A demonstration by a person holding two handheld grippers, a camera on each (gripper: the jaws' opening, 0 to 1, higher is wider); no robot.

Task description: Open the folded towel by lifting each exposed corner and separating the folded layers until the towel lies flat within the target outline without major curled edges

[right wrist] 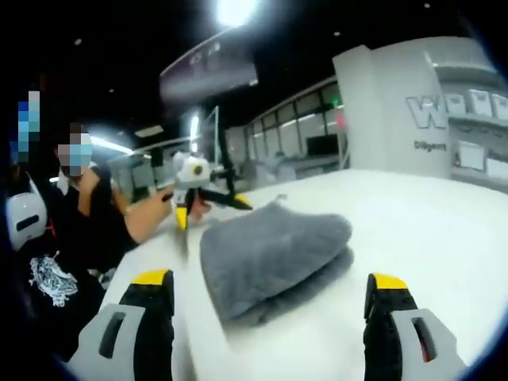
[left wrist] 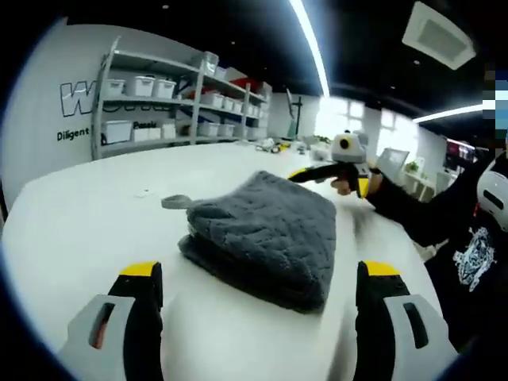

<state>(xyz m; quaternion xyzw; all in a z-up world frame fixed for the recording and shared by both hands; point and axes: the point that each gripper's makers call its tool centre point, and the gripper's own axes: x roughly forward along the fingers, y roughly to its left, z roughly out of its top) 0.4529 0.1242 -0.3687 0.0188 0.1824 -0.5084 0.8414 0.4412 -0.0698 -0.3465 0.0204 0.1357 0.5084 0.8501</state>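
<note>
Grey towel (left wrist: 266,234) lies folded thick mid-bench (left wrist: 79,230), both left tongs (left wrist: 266,298) and right tongs (right wrist: 270,305) spread wide, holding nothing; risk: pinching the full stack rather than one top corner drags the bundle unopened.

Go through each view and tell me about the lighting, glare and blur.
Left gripper view: a bright ceiling strip and blown-out windows glare; the towel is sharp with clear pile, and the table edge bends from fisheye. Right gripper view: darker overall, a ceiling light flares white, the towel looks soft and smeared, and the wall lettering is hazy.
</note>
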